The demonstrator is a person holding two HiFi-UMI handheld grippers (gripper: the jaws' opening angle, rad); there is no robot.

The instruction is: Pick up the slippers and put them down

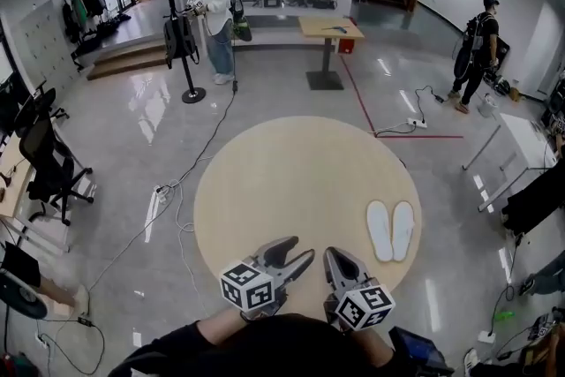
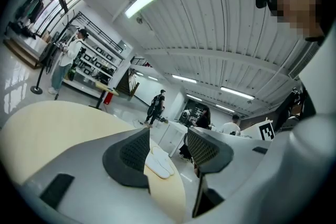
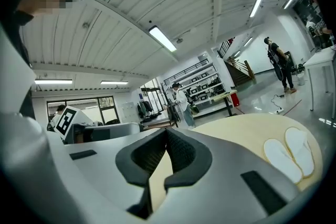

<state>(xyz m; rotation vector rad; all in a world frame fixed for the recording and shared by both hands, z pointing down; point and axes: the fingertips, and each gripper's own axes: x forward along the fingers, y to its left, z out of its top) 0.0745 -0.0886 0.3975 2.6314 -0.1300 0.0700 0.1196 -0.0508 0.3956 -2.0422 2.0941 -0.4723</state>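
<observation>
The two white slippers lie flat on the round bench, side by side and touching along their length. They are on its right part, not far from the rim. Neither claw has them.

You hold both claws low over the near edge of the bench, close to your body and pointing level across it. The left claw has its jaws apart and nothing is gripped between them. The right claw has its jaws together at the tips and is empty. I think this is a resting pose, well apart from the pair. It fits a moment when the slippers wait to be lifted, and equally a moment when they are already laid down again.

The head view gives you the layout: where the pair sits on the bench and how much bare surface lies between it and the claws. It does not show the pads well.

The left gripper view does. In it the slippers appear far behind the gap of the left claw, so this claw is aimed roughly toward them. In the right gripper view the dark pads of the right claw meet, and the slippers lie off to the right, outside its line.
</observation>
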